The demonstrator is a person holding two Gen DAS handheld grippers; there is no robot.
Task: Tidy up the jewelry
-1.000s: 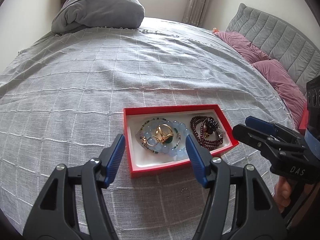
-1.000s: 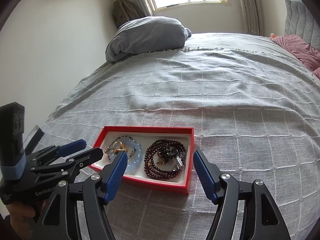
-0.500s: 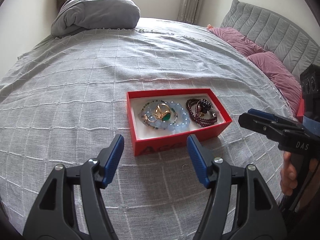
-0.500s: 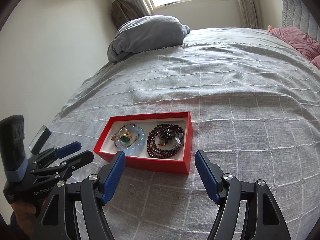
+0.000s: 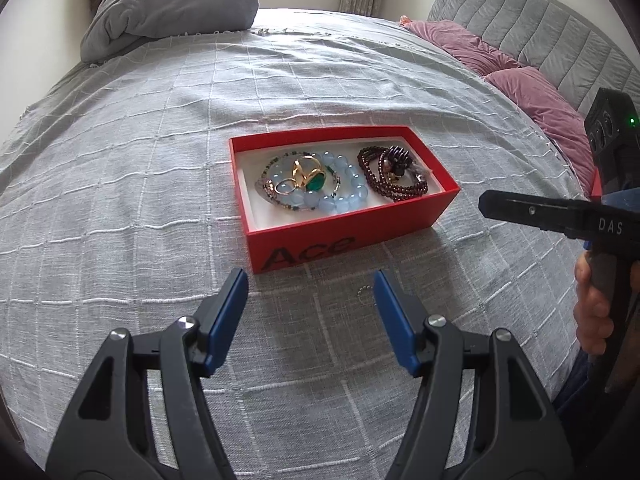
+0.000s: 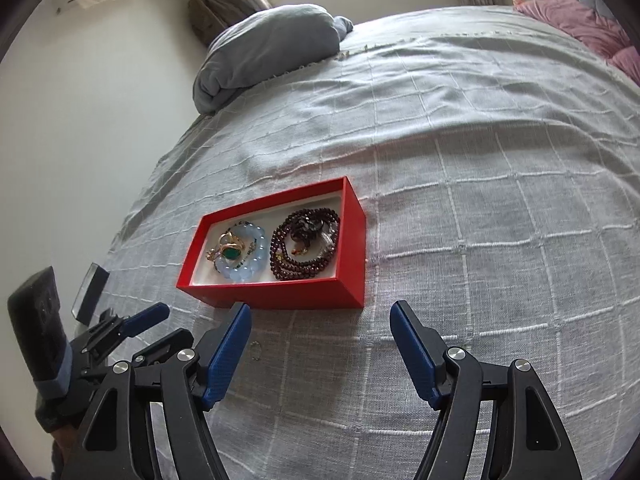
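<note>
A red box [image 5: 348, 236] [image 6: 280, 294] lies on the grey bedspread. In it are a pale blue bead bracelet [image 5: 340, 196] [image 6: 244, 272], a gold ring with a green stone [image 5: 314, 180] [image 6: 230, 254] and a dark red bead strand [image 5: 394, 184] [image 6: 304, 264]. A small bead chain [image 5: 364, 292] [image 6: 256, 350] lies on the spread in front of the box. My left gripper [image 5: 310, 292] is open and empty, short of the box. My right gripper [image 6: 320, 320] is open and empty, also just short of it. It shows side-on in the left wrist view [image 5: 486, 204].
A folded grey duvet [image 5: 172, 8] [image 6: 268, 52] lies at the far end of the bed. Pink pillows [image 5: 540, 100] rest against the grey headboard [image 5: 540, 28] at right. A small dark case [image 6: 90, 292] lies left of the box.
Both grippers have drawn back from the box and risen. The box now lies farther ahead of the fingers. The jewelry in the box has not moved.
</note>
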